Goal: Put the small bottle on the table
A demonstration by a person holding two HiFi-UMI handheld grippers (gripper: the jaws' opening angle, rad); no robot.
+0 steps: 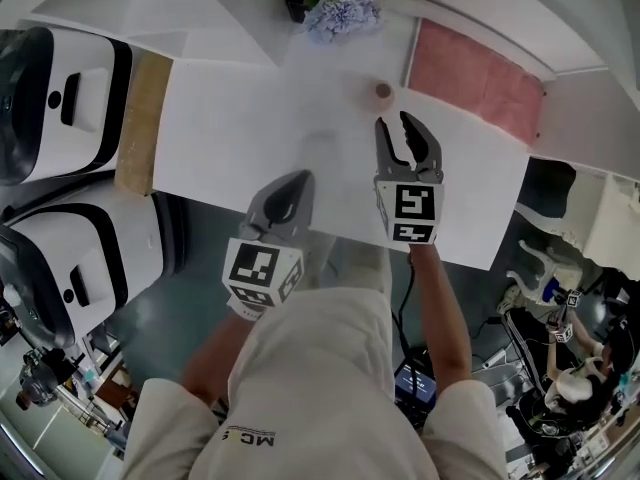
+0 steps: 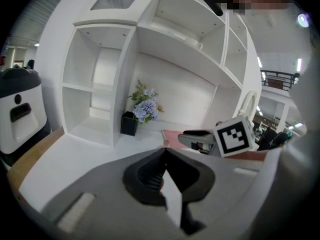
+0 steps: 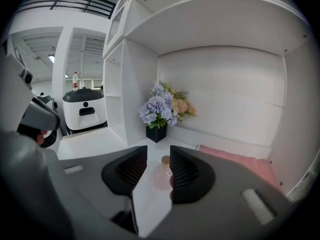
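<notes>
Bottle (image 1: 383,91) stands upright on the tabletop (image 1: 240,118), just ahead of my R gripper (image 1: 393,124) and not touching it. In the R gripper view it shows in the gap past the jaw tips: small, round-bellied, pale pink, see-thru, w/ a brown stopper (image 3: 165,159) on a short neck. Glass or clear plastic, can't tell which. My guess on handling: light, stiff, smooth so prob. slippery, and breakable if it's glass. W/ that round belly it'd likely roll if knocked over. Best hold imo is across the belly at its widest, pads square on both sides, gentle squeeze. Neck looks too thin, and the stopper might pull off.

R gripper: jaws partly apart, nothing btwn the pads, bottle free beyond them. Placing looks done to me.

L gripper (image 1: 297,181) hangs nearer me, by the tabletop's near edge, jaws closed together, empty.

Farther out: flowers (image 1: 342,3) in a black pot (image 1: 296,0) at the back, pink mat (image 1: 480,73) near the bottle's right, white shelf unit (image 3: 131,79) behind.
</notes>
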